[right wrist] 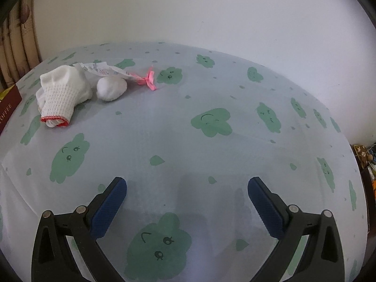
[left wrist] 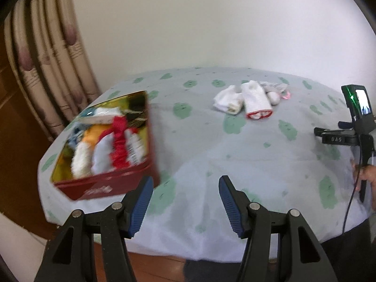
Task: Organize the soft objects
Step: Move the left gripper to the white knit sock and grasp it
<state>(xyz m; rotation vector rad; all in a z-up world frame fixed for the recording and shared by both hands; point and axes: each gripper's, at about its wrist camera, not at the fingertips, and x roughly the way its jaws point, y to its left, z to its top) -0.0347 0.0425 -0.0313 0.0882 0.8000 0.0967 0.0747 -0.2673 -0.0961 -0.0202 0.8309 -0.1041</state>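
A pale grey cloth printed with green cloud faces covers the table (right wrist: 211, 89), smooth but for faint fold creases. At its left end sits a red box (left wrist: 105, 185) with a shiny gold lining, blurred in the left wrist view; it is packed with soft things, among them a ruffled red scrunchie-like band (left wrist: 118, 145), fluffy white pieces and something orange, though the blur keeps most of them from being told apart. Well apart from it, toward the far side, lies a small heap: a white knitted glove (right wrist: 63, 96) with a waffle texture and red-edged cuff, a rolled white sock ball (right wrist: 111, 88) just beside it, and a crinkly printed pouch tied with a pink ribbon (right wrist: 149, 80) behind. More white fabric (left wrist: 228, 99) lies partly under the glove. The left claw (left wrist: 185, 202) hovers over bare cloth near the box corner, its ribbed blue pads spread apart and empty. The right claw (right wrist: 187, 202) is likewise wide apart, holding nothing. Only a corner of the box shows in the right wrist view, its lettering cut off.
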